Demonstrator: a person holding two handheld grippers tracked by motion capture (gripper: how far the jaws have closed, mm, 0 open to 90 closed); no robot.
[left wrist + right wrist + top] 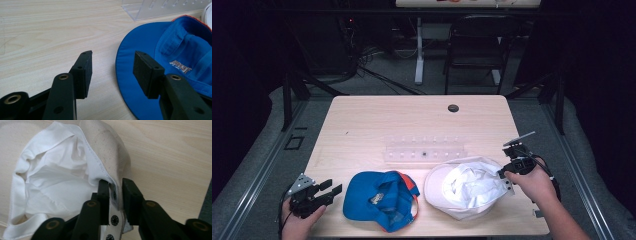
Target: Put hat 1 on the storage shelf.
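Right hand-held gripper is being held narrow, its jaws astride the snap-back strap of the white cap, apparently gripping it. Left hand-held gripper is being kept wide and unloaded, just beside the brim of the blue cap. Both caps are lying crown-down on the counter. White cap is being judged light, soft and floppy; the stitched rim or strap is being judged the best hold. Right wrist is being angled inward. Farther back, a clear rack is standing.
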